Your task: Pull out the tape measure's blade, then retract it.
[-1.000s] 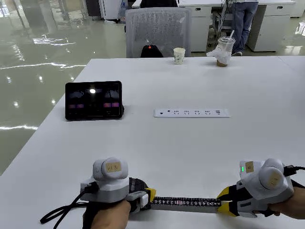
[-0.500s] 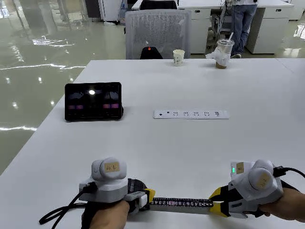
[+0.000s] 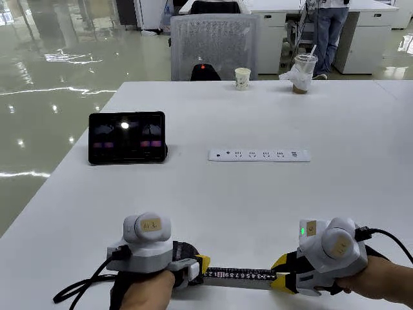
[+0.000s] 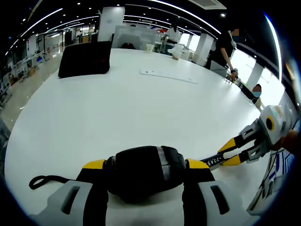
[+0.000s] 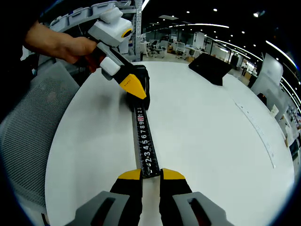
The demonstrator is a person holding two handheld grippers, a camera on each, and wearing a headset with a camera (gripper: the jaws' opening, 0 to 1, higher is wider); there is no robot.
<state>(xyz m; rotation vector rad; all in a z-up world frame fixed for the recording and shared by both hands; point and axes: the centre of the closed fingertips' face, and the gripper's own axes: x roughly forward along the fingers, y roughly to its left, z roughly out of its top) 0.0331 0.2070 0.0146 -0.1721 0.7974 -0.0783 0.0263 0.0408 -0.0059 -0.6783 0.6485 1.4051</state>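
Tape measure (image 4: pixel 141 176), a rounded black case, sits low on the near edge of the wide white desk (image 3: pixel 258 116), clamped between the yellow-tipped jaws of the left claw (image 4: pixel 146 165). A black strap loop (image 4: pixel 44 180) lies on the desk just beside that claw.

At the desk's far side stands a grey mesh office chair (image 3: pixel 213 42). A person in jeans (image 3: pixel 332 26) stands beyond the desk at the far right, near white cabinets.

On the left part of the desk a black tablet (image 3: pixel 127 136) is propped upright with its screen dimly lit. A long white power strip (image 3: pixel 259 155) lies flat near the middle, well apart from the tablet. At the far edge are a clear plastic cup with a straw, wrapped in a white bag (image 3: pixel 302 70), and a small paper cup (image 3: pixel 242 76).

From the tape measure the black blade with white and red numerals (image 5: pixel 146 143) runs out flat along the desk toward the right claw (image 5: pixel 151 175). That claw's jaws are pressed together on the blade's free end. In the head view the blade (image 3: pixel 239 276) spans the short gap between the two claws.
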